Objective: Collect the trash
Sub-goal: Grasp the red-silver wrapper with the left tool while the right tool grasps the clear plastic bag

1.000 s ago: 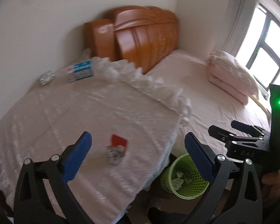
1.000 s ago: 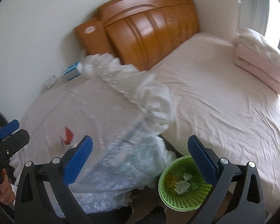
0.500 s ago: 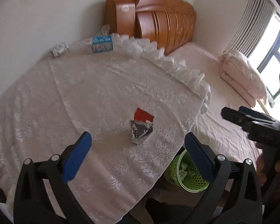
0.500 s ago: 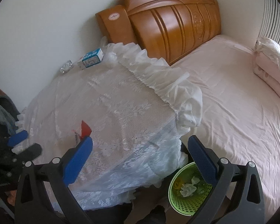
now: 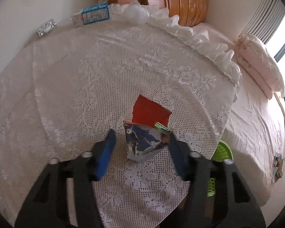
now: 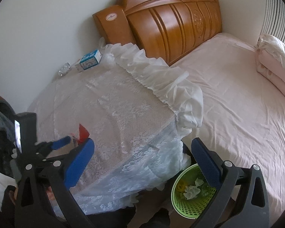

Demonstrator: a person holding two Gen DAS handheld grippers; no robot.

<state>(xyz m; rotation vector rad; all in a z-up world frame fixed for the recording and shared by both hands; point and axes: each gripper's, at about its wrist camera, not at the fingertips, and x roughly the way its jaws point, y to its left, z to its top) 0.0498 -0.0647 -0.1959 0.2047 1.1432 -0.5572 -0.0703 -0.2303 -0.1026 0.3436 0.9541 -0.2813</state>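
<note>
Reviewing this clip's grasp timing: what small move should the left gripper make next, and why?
Probably close. The left gripper is open with its blue fingers on either side of the crumpled wrapper on the lace cloth, not yet touching it.

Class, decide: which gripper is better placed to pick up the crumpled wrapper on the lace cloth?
Left. The left gripper is open, its fingers flanking the wrapper. The right gripper hangs open near the green bin.

Left wrist view looks steeply down, close over the white lace-covered table (image 5: 108,72); right wrist view faces it from farther back, sharing that table (image 6: 114,102).
</note>
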